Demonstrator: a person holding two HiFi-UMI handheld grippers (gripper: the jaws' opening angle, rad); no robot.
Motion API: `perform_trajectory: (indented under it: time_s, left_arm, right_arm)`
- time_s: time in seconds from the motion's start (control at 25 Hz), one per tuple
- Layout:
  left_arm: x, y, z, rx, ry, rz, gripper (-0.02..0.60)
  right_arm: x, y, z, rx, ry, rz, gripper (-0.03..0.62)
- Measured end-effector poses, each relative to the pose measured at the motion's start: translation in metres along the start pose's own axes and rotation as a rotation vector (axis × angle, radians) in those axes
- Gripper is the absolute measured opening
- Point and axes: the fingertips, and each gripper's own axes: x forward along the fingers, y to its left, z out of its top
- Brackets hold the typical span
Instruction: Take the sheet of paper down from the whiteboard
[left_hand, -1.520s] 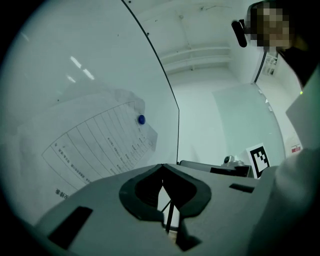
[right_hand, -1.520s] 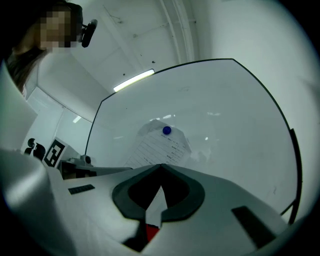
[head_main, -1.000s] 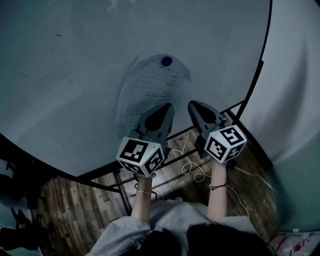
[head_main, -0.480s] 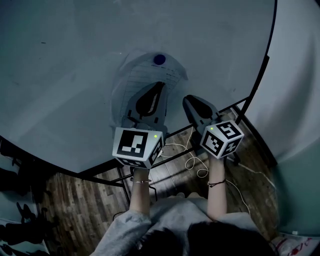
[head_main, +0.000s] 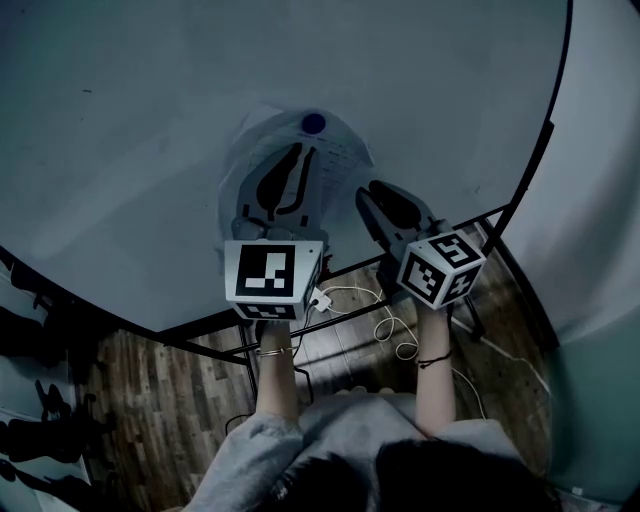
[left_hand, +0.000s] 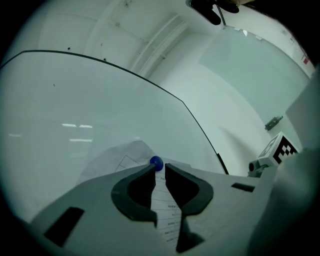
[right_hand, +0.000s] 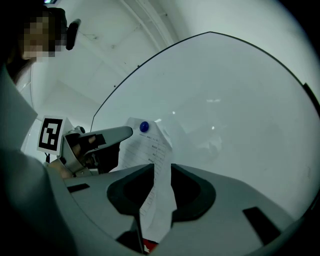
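A printed sheet of paper (head_main: 255, 160) hangs on the whiteboard (head_main: 130, 130), pinned at its top by a round blue magnet (head_main: 314, 123). My left gripper (head_main: 302, 152) lies over the sheet, its tips just below the magnet (left_hand: 156, 162). Its jaws are opening, with a narrow gap and only the paper (left_hand: 167, 210) behind them. My right gripper (head_main: 368, 192) is at the sheet's lower right edge. Its jaws are opening wide, and the paper's (right_hand: 159, 200) loose edge hangs between them untouched. The magnet (right_hand: 144, 126) and left gripper (right_hand: 127, 132) show beyond.
The whiteboard's dark right edge (head_main: 545, 130) curves down to a metal stand (head_main: 230, 345). White cables (head_main: 385, 325) lie on the wooden floor (head_main: 150, 400) below. A pale wall (head_main: 600, 200) stands to the right. The right gripper's marker cube (left_hand: 278, 149) shows in the left gripper view.
My left gripper has risen up the sheet to the magnet and rolled flatter. Both grippers' jaws have parted. The right gripper has shifted slightly left.
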Motion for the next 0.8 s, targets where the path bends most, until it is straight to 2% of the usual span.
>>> perform_trajectory:
  time_s: [0.16, 0.28, 0.52, 0.8]
  left_arm:
    - [0.007, 0.0, 0.006, 0.049, 0.019, 0.03, 0.098]
    - [0.013, 0.001, 0.005, 0.113, 0.05, 0.063, 0.121]
    - [0.026, 0.0, 0.003, 0.21, 0.103, 0.109, 0.129]
    - [0.038, -0.004, 0.003, 0.285, 0.119, 0.142, 0.128]
  right_arm:
    - [0.005, 0.001, 0.002, 0.015, -0.001, 0.031, 0.089]
    - [0.01, 0.0, 0.002, 0.031, -0.005, 0.048, 0.107]
    - [0.015, -0.003, 0.002, 0.051, -0.004, 0.074, 0.114]
    - [0.022, -0.002, 0.001, 0.079, 0.001, 0.142, 0.114]
